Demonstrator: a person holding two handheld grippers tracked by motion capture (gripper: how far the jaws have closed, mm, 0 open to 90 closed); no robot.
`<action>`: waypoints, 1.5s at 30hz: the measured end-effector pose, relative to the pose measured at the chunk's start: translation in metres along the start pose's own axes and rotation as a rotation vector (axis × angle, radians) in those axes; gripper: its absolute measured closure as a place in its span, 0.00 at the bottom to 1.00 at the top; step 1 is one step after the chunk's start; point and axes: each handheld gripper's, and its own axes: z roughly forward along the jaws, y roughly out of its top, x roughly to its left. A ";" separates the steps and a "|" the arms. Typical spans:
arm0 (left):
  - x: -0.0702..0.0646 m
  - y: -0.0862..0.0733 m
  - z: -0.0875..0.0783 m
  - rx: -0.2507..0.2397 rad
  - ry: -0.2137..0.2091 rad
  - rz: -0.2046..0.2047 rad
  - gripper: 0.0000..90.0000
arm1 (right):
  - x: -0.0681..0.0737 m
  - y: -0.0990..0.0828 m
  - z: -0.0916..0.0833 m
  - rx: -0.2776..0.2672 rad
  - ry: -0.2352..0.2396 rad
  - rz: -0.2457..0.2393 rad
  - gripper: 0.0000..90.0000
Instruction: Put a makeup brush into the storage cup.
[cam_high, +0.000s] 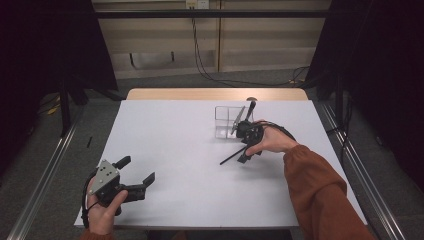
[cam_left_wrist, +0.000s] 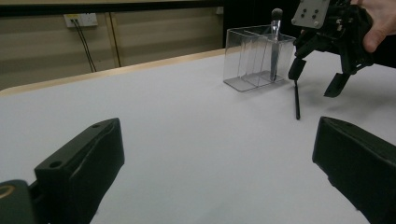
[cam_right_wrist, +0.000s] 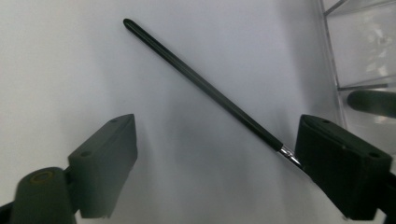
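Note:
A thin black brush handle lies slanted on the white table. My right gripper hangs over its near end, open and pointing down. The handle runs between the jaws, and its metal ferrule slips behind the right-hand jaw, with no pad pressing on it. Just beyond stands a clear plastic organizer with a dark makeup brush upright in it. My left gripper rests open at the table's front left with nothing between its jaws. In its view the right gripper shows above the thin handle.
A wooden strip edges the table's far side. Metal rails run along the floor on both sides, and black cables hang down the back wall. White tabletop separates the two grippers.

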 end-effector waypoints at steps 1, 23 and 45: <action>0.000 0.000 0.000 0.000 -0.001 0.002 0.03 | -0.001 0.001 0.001 0.003 0.000 -0.006 0.17; -0.001 -0.001 0.001 0.008 -0.012 -0.003 0.03 | -0.009 0.003 0.011 0.042 0.016 -0.045 0.31; -0.001 -0.001 0.001 0.011 -0.014 0.000 0.03 | -0.011 0.005 0.008 0.112 -0.032 -0.091 0.66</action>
